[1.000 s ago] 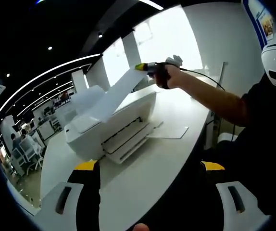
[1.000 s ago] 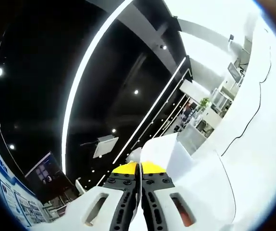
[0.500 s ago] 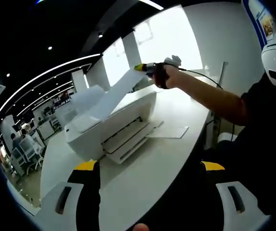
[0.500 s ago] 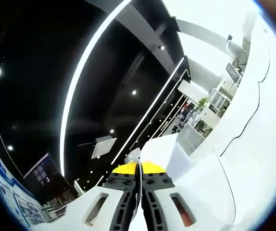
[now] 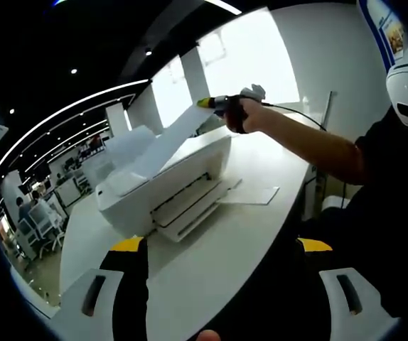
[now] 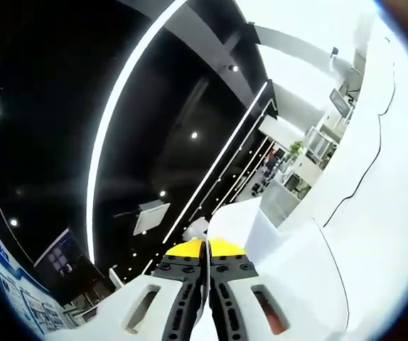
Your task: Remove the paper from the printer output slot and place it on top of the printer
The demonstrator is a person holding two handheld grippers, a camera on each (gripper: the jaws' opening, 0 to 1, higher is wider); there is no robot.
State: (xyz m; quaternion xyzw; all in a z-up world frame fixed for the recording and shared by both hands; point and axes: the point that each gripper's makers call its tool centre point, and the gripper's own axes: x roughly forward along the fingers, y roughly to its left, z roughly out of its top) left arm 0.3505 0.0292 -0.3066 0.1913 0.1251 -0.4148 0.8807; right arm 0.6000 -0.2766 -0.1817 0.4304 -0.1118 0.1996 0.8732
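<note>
A white printer (image 5: 163,186) sits on a white table (image 5: 218,249) in the left gripper view. A white sheet of paper (image 5: 170,138) slants up from the printer's top, pinched at its upper end by my right gripper (image 5: 205,103), which a hand holds. In the right gripper view the right gripper (image 6: 208,249) is shut on the paper (image 6: 229,224), with the printer (image 6: 310,277) below. My left gripper (image 5: 222,245) stands open near the table's front edge, holding nothing.
A second flat white sheet (image 5: 257,195) lies on the table beside the printer's output tray. A cable (image 5: 307,117) trails from the right gripper. A person's dark sleeve (image 5: 396,170) fills the right side. Office desks (image 5: 44,213) stand far left.
The right gripper with the paper has shifted slightly left over the printer. The left gripper has stayed still.
</note>
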